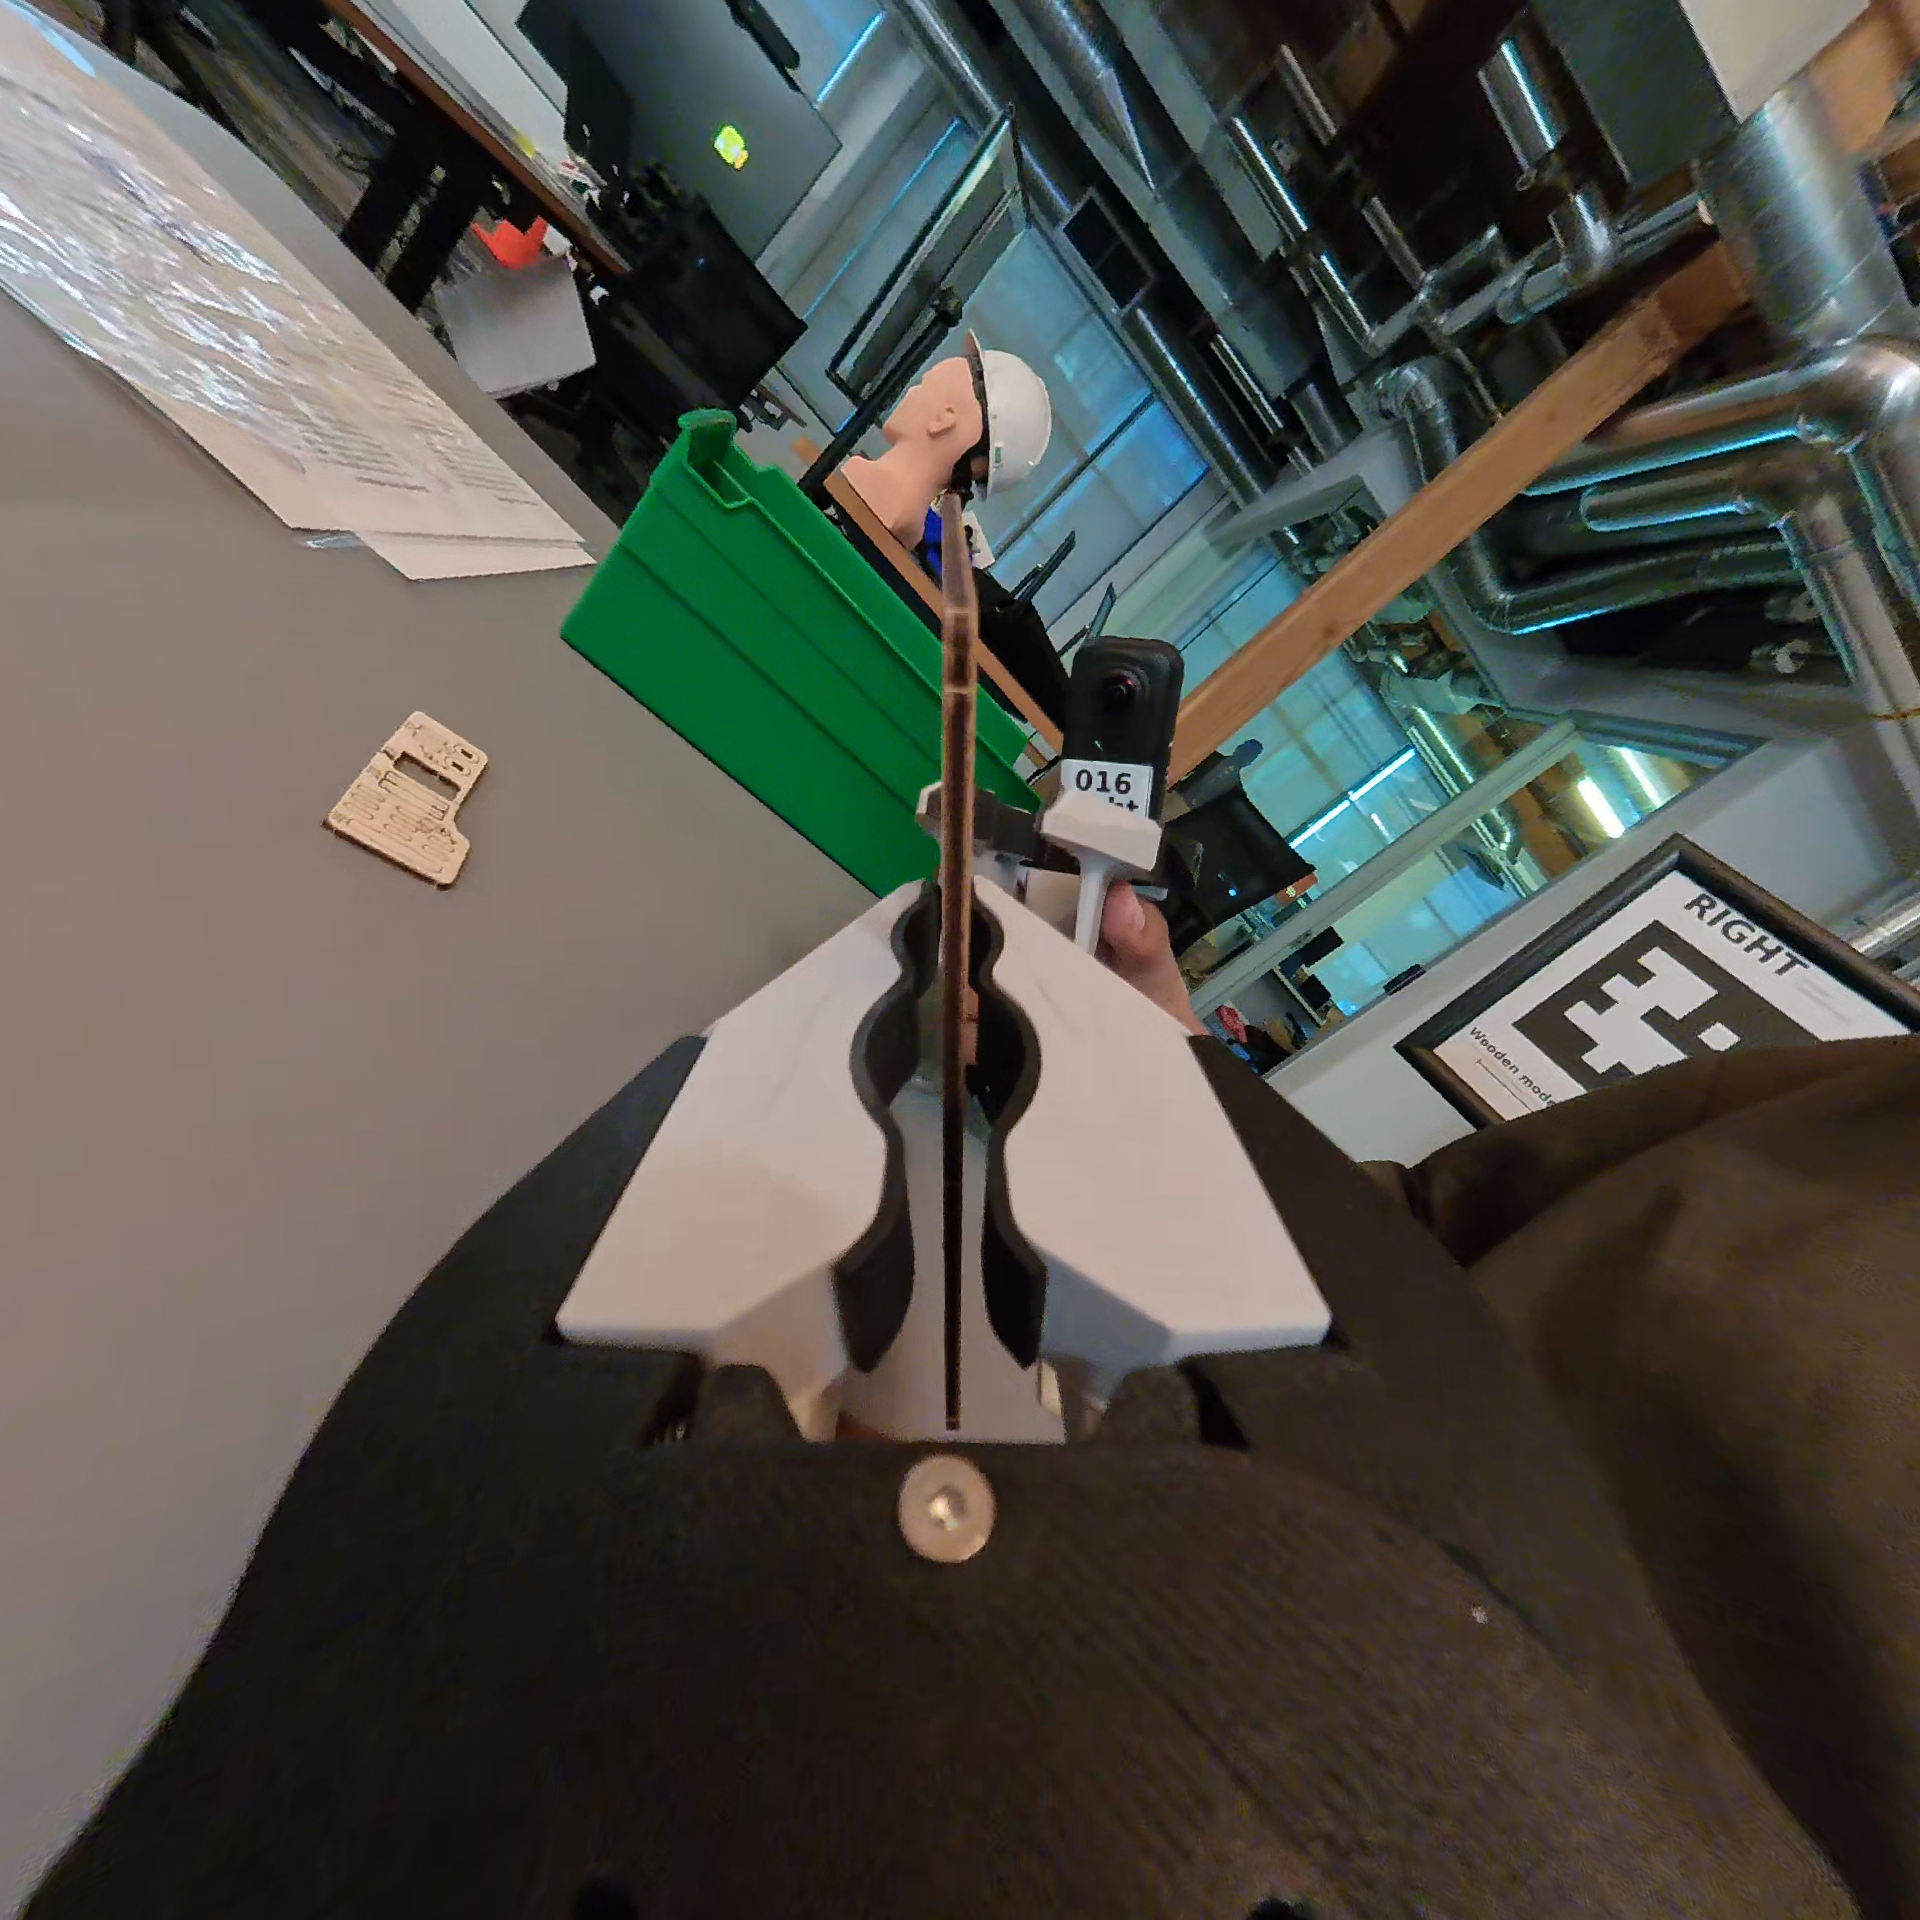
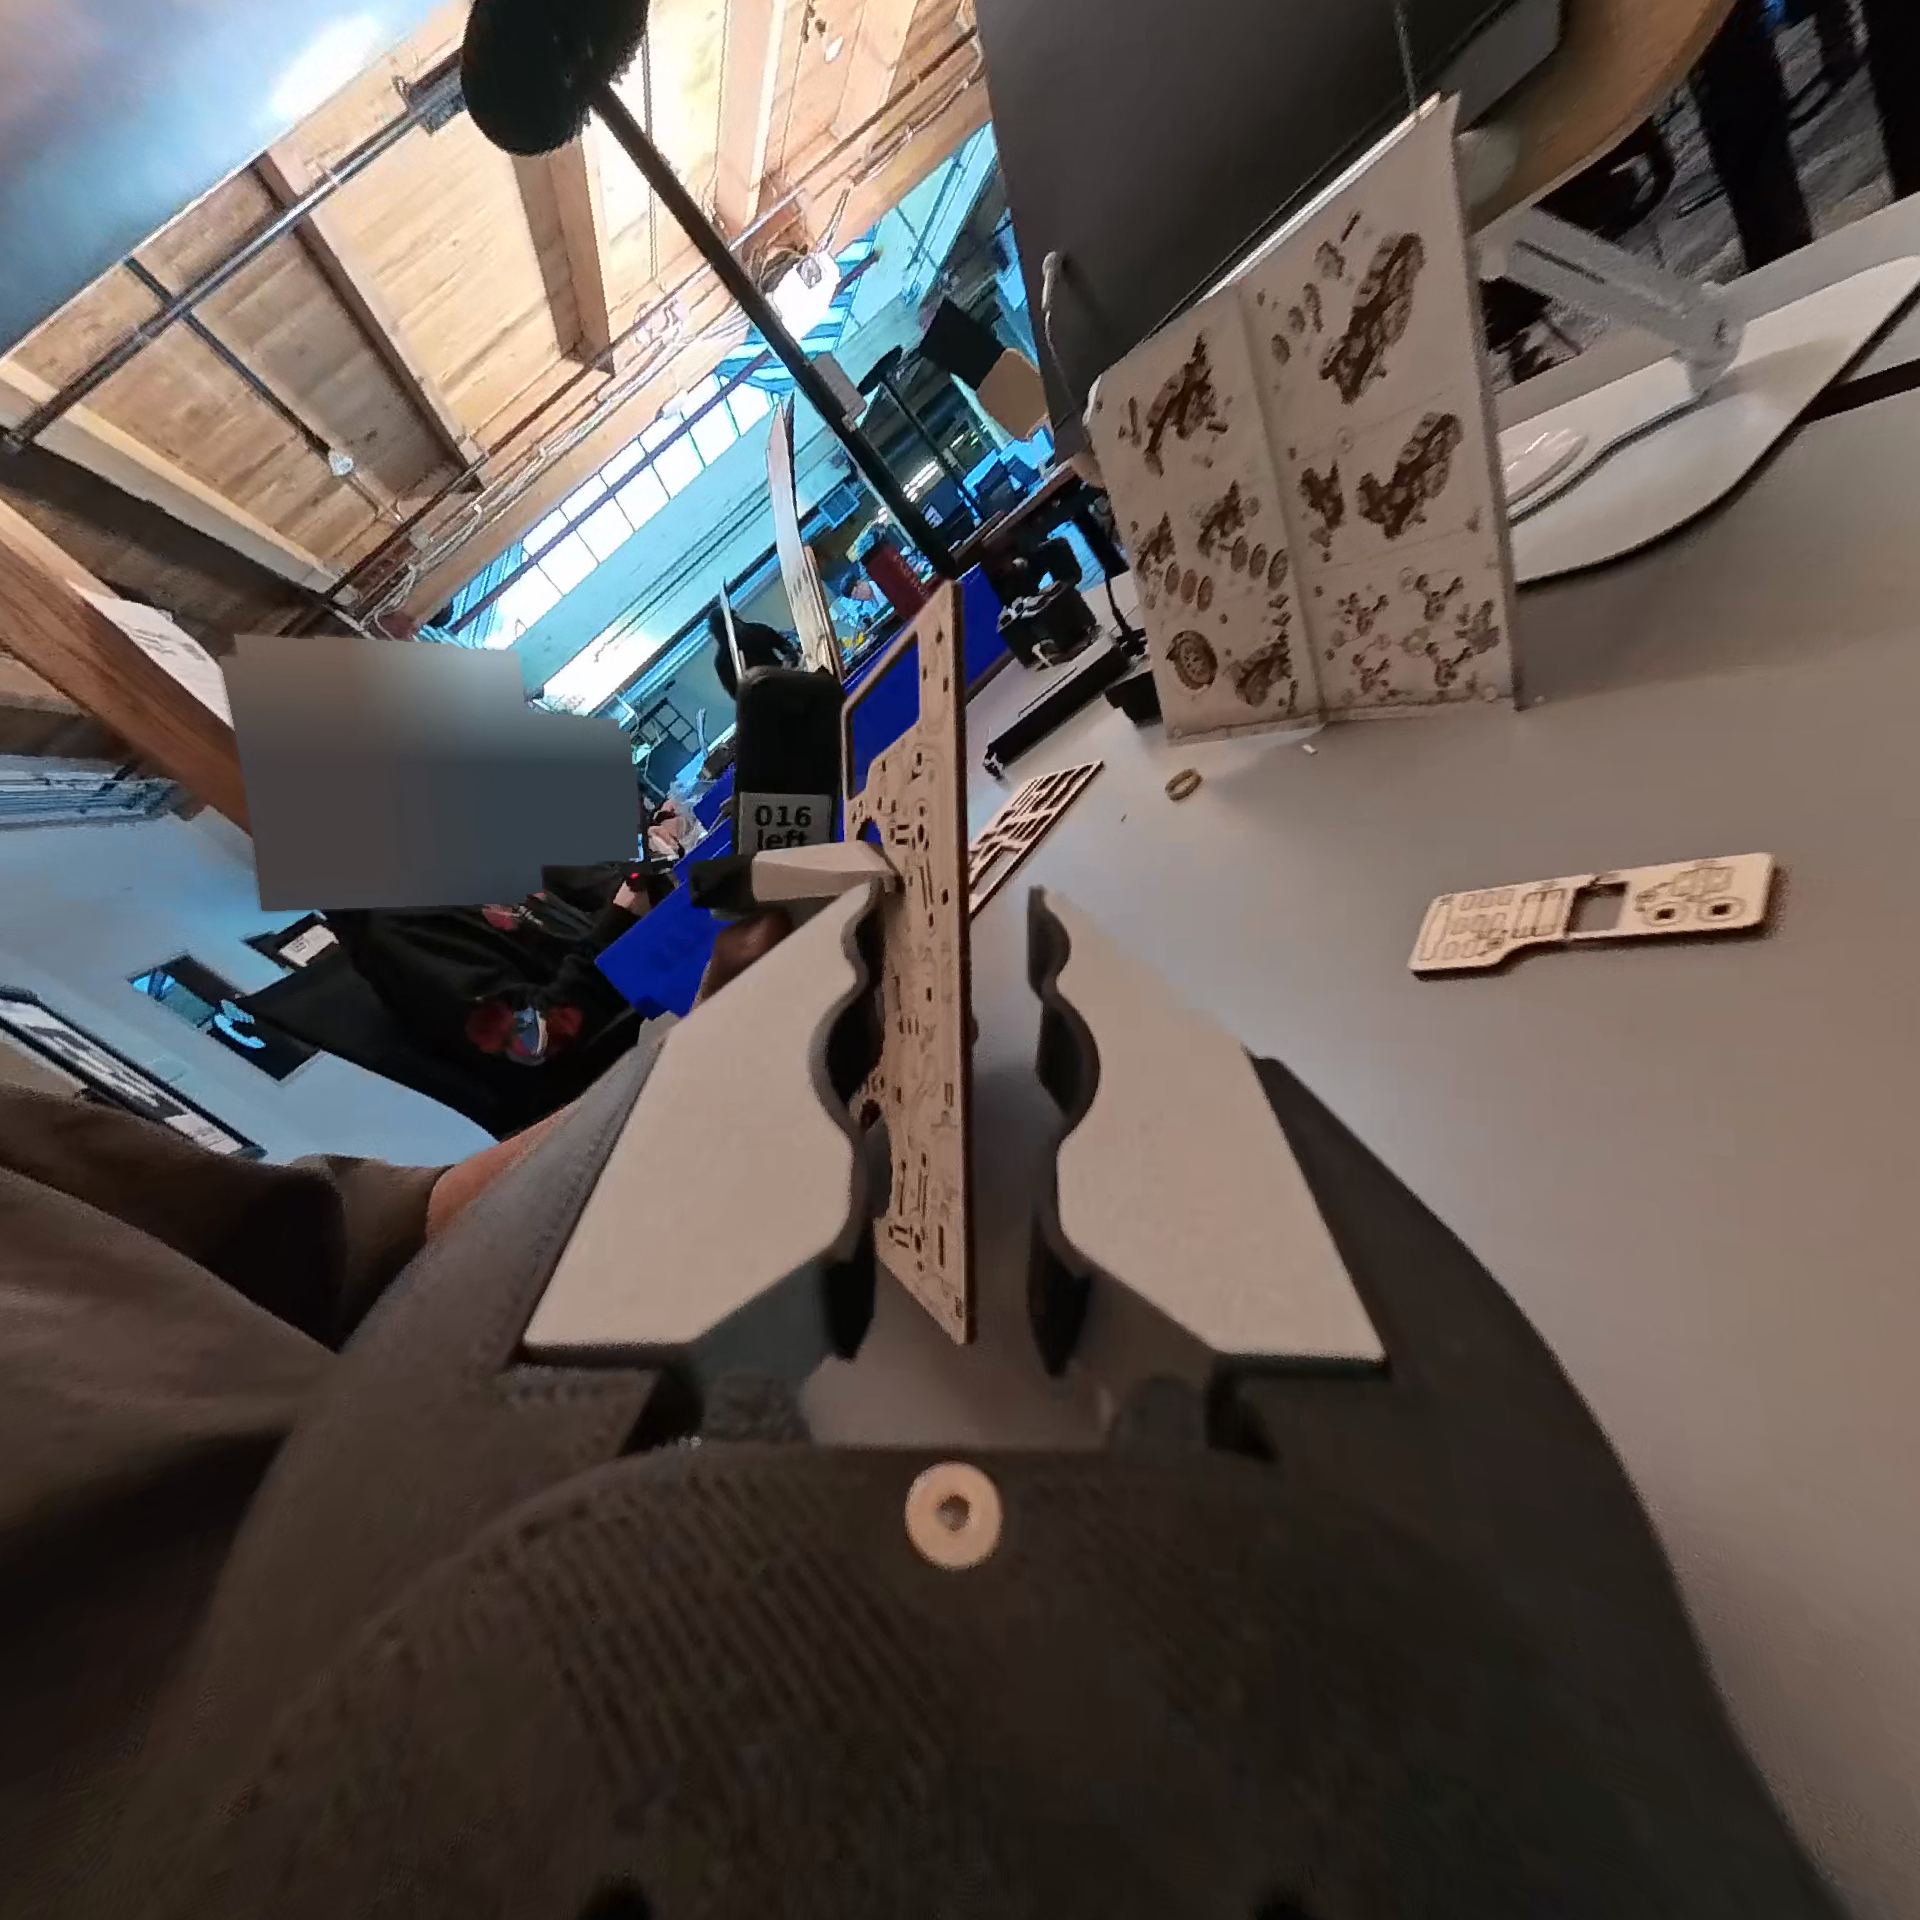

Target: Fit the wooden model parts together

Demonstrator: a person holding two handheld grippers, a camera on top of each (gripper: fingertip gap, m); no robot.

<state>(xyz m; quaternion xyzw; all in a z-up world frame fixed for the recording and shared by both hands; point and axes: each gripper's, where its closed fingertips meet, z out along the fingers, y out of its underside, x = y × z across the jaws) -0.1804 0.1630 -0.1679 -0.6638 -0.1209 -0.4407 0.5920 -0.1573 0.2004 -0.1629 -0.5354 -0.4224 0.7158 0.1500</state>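
While the left gripper (image 1: 956, 935) pinches the laser-cut wooden sheet (image 1: 958, 727) upright above the grey table (image 1: 260, 1039), the right gripper (image 2: 951, 925) straddles it (image 2: 920, 935) with jaws spread, likely poised to press out a part.

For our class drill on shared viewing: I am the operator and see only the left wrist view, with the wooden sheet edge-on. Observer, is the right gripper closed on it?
Observer: No, the right gripper is open; the wooden sheet stands between its fingers, with a clear gap on one side.
Operator: What is on its face?
Observer: Laser-cut part outlines.
Operator: Any instructions nearby?
Observer: An instruction sheet stands propped on the table.
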